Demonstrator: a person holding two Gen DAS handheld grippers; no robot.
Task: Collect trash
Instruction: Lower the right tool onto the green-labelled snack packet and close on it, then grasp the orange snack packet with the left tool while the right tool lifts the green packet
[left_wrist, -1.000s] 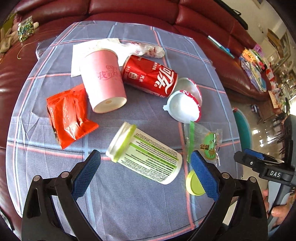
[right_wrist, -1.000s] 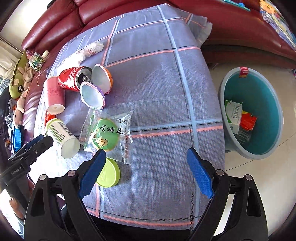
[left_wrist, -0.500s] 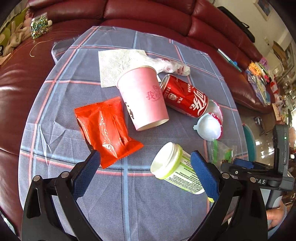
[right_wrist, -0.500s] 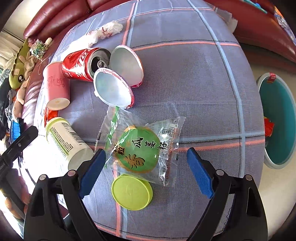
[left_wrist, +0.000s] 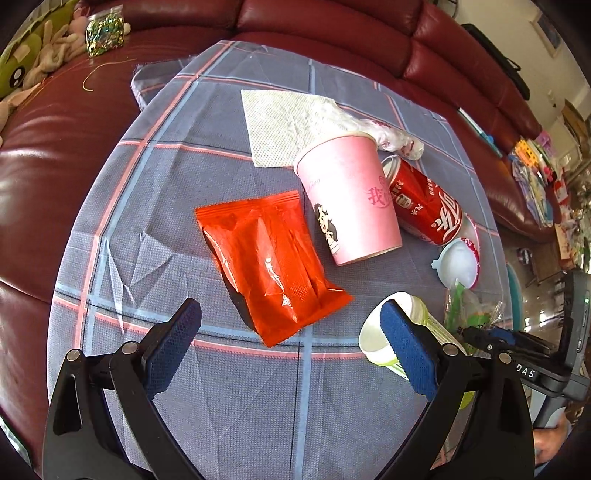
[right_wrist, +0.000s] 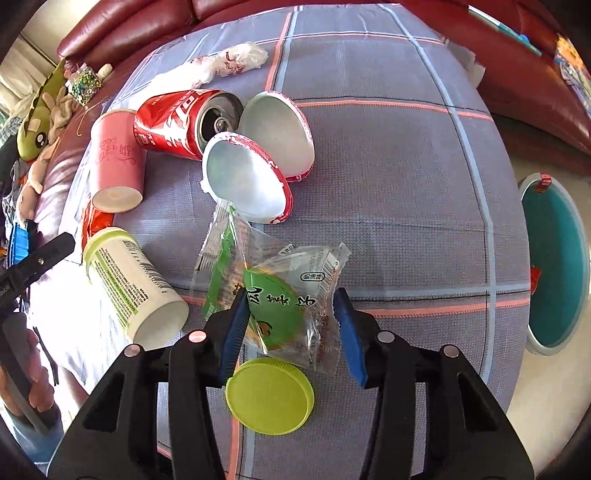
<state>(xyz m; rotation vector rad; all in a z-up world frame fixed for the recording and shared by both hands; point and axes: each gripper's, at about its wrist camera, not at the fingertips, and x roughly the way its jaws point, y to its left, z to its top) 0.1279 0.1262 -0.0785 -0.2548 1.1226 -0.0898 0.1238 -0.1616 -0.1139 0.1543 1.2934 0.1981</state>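
Note:
Trash lies on a checked tablecloth (left_wrist: 155, 206). My left gripper (left_wrist: 291, 343) is open just short of an orange-red snack packet (left_wrist: 266, 258). My right gripper (right_wrist: 291, 325) has its jaws closing around a clear wrapper with a green round label (right_wrist: 280, 295); the pads (right_wrist: 236, 332) touch its crumpled sides. A yellow-green lid (right_wrist: 269, 395) lies under the gripper. A pink paper cup (left_wrist: 351, 206), a red cola can (left_wrist: 424, 203), a white-green bottle (right_wrist: 133, 291) and a split white shell (right_wrist: 251, 181) lie nearby.
A white napkin (left_wrist: 288, 122) and a crumpled white bag (right_wrist: 229, 62) lie at the far side. A teal bin (right_wrist: 554, 258) stands on the floor to the right of the table. A red leather sofa (left_wrist: 55, 147) wraps around the back, with plush toys on it.
The left gripper has swung left from the bottle toward the orange-red packet. The right gripper has moved forward onto the green-label wrapper and narrowed its jaws around it.

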